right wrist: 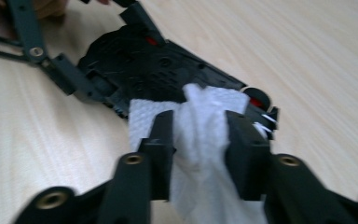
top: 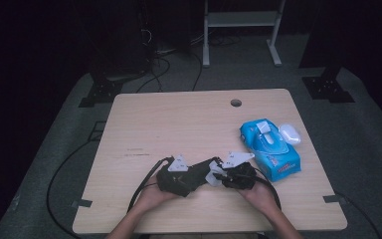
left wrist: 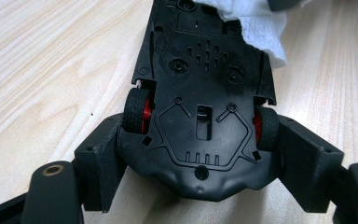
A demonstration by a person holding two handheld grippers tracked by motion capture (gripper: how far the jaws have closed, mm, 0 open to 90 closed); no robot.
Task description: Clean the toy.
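Setting: a light wooden table under dim light, with dark floor and a white frame beyond its far edge.
Left gripper: its jaws were clamped on the rear of a black toy car, one pad against each rear wheel; in the high view it sat near the table's near edge, left of centre.
Toy car: turned belly-up, its black underside facing the camera, red hubs showing inside the black tyres, nose pointing toward the right gripper.
Right gripper: its jaws pinched a crumpled white wipe, which was pressed onto the underside of the car near its front end.
Wipe: also visible between the two grippers in the high view.
Wipes pack: a blue packet lying on the right side of the table, with a white lid just beside its far right corner.
Hands: the person's left hand and right hand held the grippers from the near edge.
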